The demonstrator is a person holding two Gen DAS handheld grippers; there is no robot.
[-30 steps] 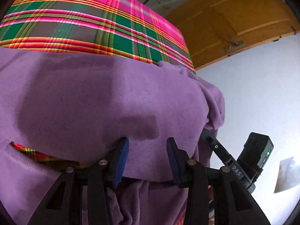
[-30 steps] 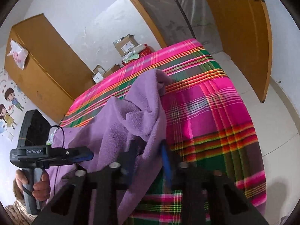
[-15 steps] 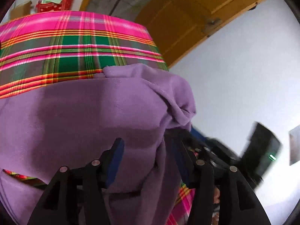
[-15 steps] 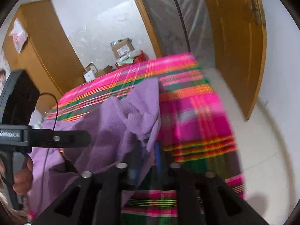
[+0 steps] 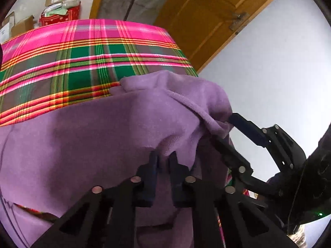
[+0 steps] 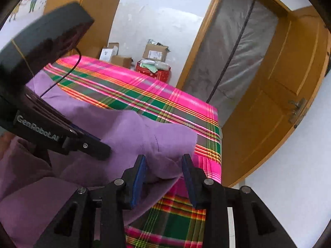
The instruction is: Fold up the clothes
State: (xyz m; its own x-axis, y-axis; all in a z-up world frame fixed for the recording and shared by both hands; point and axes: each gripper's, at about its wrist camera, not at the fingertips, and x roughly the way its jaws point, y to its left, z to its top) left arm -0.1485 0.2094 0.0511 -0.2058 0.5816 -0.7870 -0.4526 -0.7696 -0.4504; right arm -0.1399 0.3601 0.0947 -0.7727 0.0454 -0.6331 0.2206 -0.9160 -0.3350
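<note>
- Since the earlier frames the left tongs (image 5: 163, 161) have just been closing and now pinch a ridge of the purple garment (image 5: 86, 136); a second ago they stood open over flat cloth.
- The right tongs (image 6: 163, 165) have just been opening. Their pads now stand apart with a bulge of the purple cloth between them, and I judge they no longer press on it.
- The right tongs have also rolled, so the room in their view now sits at a different tilt.
- The garment lies on the tabletop, which is covered by a pink and green plaid cloth (image 5: 82, 62). Its near right corner is bunched up into a hump between the two tongs, which are close together.
- Step in hand: a handover of that corner, the left taking it as the right lets go.
- The next move probably calls for the right tongs to back clear, find a fresh edge and grip it, so both can draw the cloth flat for a fold.
</note>
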